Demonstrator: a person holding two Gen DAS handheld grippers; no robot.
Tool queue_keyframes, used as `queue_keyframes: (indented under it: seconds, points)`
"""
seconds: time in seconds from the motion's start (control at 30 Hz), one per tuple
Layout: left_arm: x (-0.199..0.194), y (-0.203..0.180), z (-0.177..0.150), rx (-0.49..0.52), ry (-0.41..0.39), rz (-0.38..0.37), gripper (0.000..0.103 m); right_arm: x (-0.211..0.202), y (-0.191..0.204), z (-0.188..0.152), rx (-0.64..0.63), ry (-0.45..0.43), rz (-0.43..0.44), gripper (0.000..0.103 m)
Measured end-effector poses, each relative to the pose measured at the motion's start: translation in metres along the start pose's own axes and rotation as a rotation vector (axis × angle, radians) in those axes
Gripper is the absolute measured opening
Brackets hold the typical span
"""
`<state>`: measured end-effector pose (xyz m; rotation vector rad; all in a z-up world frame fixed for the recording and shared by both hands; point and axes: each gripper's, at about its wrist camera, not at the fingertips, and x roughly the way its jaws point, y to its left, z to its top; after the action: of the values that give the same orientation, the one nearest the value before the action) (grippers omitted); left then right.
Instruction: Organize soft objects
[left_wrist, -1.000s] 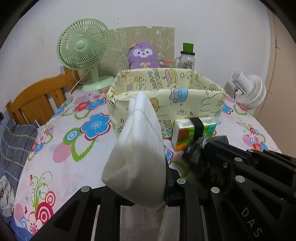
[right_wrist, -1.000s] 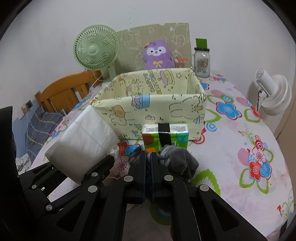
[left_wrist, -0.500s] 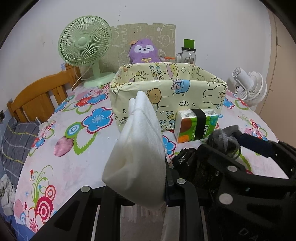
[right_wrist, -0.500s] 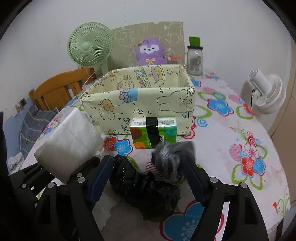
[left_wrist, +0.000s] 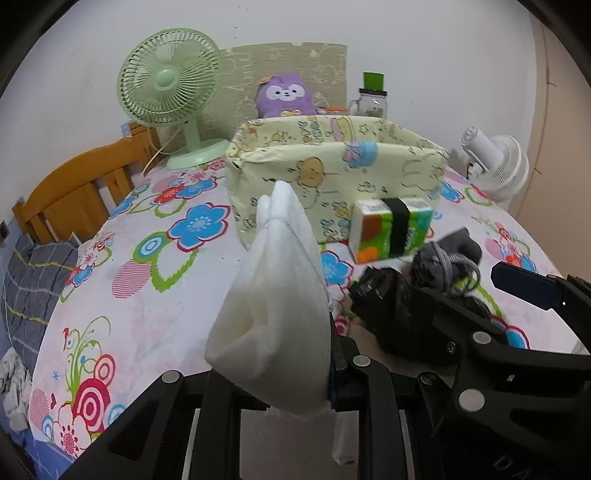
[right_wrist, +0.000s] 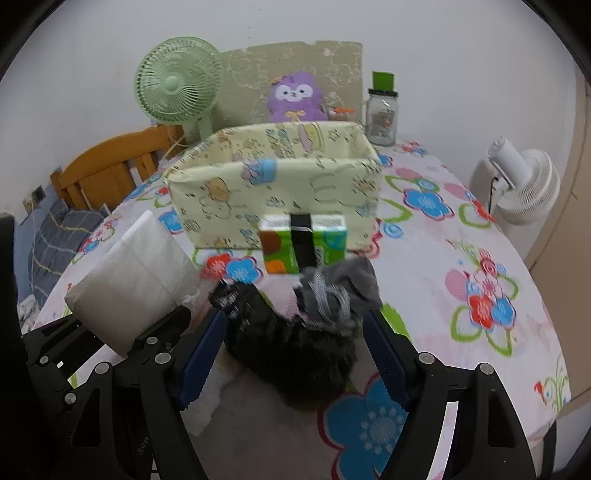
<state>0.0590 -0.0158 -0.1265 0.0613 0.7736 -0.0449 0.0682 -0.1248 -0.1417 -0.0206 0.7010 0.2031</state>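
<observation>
White folded cloth (left_wrist: 273, 314) stands up at centre frame in the left view, pinched by the left gripper (left_wrist: 295, 373). Low centre in the right view, the right gripper (right_wrist: 295, 343) has its jaws spread wide around the dark bundle (right_wrist: 291, 350) and grey sock (right_wrist: 340, 291) lying on the flowered tablecloth (right_wrist: 480, 258). Beyond them sits the tissue pack (right_wrist: 303, 245), against the yellow fabric bin (right_wrist: 273, 188).

Our right hand-held gripper (right_wrist: 291, 354), pinched shut 1 s ago, now has its jaws spread wide either side of the black bundle (right_wrist: 291, 350) & gray sock (right_wrist: 340, 291), pads off both. Gray sock, bunched by the tips before, now sits looser, nearer the tissue pack (right_wrist: 303, 243).
</observation>
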Motion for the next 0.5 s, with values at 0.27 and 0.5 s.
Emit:
queue_keyframes:
  seconds: [0.27, 0.5]
  points:
    - [-0.003, -0.012, -0.009, 0.009, 0.010, -0.037, 0.019, 0.003, -0.011, -0.010, 0.042, 0.032, 0.002, 0.079]
    - [0.002, -0.016, -0.010, 0.026, 0.015, -0.004, 0.019, 0.021, -0.019, -0.015, 0.119, 0.086, 0.077, 0.064]
